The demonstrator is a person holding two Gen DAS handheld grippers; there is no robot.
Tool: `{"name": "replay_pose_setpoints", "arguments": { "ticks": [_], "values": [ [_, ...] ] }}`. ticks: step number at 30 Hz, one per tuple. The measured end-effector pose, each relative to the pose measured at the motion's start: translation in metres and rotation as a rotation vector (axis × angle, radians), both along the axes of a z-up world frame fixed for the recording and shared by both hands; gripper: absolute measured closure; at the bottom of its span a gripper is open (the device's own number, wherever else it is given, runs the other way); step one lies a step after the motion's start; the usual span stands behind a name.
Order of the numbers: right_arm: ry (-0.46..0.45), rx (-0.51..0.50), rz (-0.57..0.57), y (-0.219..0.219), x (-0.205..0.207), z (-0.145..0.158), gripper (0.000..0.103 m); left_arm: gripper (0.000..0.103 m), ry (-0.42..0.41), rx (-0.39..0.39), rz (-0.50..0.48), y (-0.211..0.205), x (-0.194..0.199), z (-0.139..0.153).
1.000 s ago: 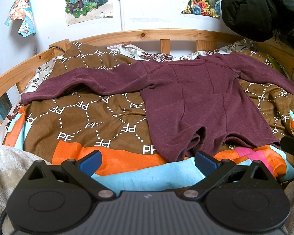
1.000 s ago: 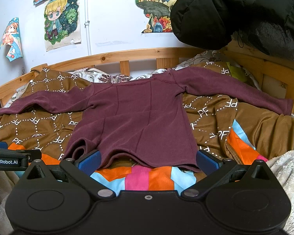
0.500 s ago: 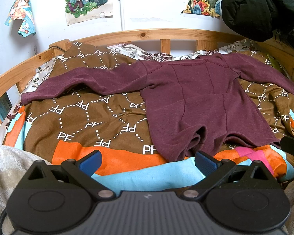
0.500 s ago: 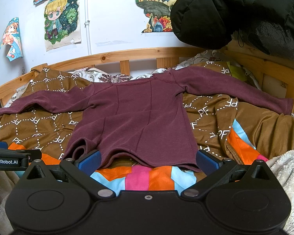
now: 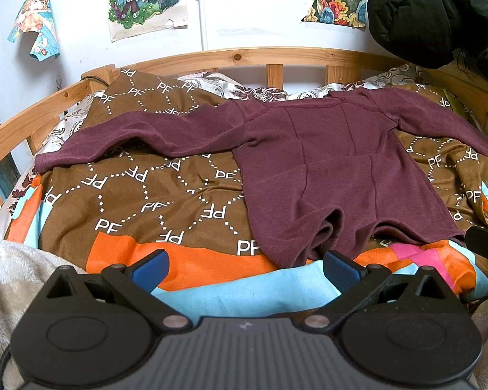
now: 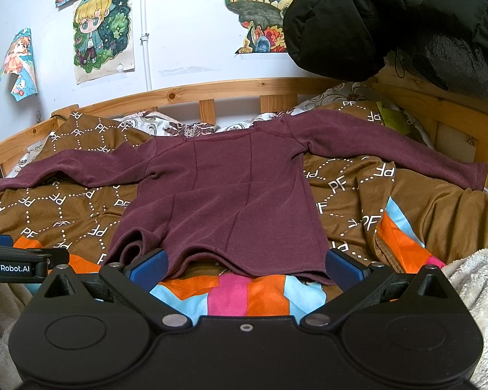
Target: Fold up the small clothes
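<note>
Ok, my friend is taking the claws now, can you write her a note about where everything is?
Left claw: open, holding nothing, just short of the shirt's hem.
Right claw: open, holding nothing, at the hem too.
The maroon long-sleeved shirt lies spread on the patterned blanket, both sleeves stretched out sideways, hem nearest you and slightly bunched at its left corner.
Done: shirt laid out.
Left: every fold; probably begin with the sleeves.

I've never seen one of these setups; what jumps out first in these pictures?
A maroon long-sleeved top lies spread flat with both sleeves out on a brown "PF" patterned blanket over a wooden-railed bed. A black puffer jacket hangs at the upper right by cartoon posters. Both grippers' blue fingers stand wide open, near the hem.
</note>
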State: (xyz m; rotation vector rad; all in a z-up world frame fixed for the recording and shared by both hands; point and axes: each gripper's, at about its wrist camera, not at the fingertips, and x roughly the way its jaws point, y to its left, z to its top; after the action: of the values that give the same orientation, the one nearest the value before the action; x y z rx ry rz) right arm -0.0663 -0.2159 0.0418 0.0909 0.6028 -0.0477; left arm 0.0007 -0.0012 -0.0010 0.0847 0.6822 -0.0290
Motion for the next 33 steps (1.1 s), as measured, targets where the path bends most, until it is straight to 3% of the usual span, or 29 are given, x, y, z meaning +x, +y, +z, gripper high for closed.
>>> {"name": "replay_pose_setpoints", "arguments": {
  "ticks": [11, 17, 22, 33],
  "values": [
    [0.02, -0.006, -0.01, 0.001, 0.002, -0.001, 0.0, 0.001, 0.008, 0.004, -0.002, 0.002, 0.002, -0.001],
    [0.116, 0.009, -0.05, -0.003, 0.016, 0.001, 0.0, 0.001, 0.056, 0.003, -0.005, 0.003, 0.015, -0.007],
    [0.173, 0.016, -0.055, -0.008, 0.033, 0.008, 0.0, 0.001, 0.086, 0.008, -0.012, -0.002, 0.038, -0.004],
    [0.18, -0.016, -0.062, -0.029, 0.094, 0.028, 0.0, 0.001, 0.133, -0.053, -0.05, -0.009, 0.127, 0.004]
  ]
}}
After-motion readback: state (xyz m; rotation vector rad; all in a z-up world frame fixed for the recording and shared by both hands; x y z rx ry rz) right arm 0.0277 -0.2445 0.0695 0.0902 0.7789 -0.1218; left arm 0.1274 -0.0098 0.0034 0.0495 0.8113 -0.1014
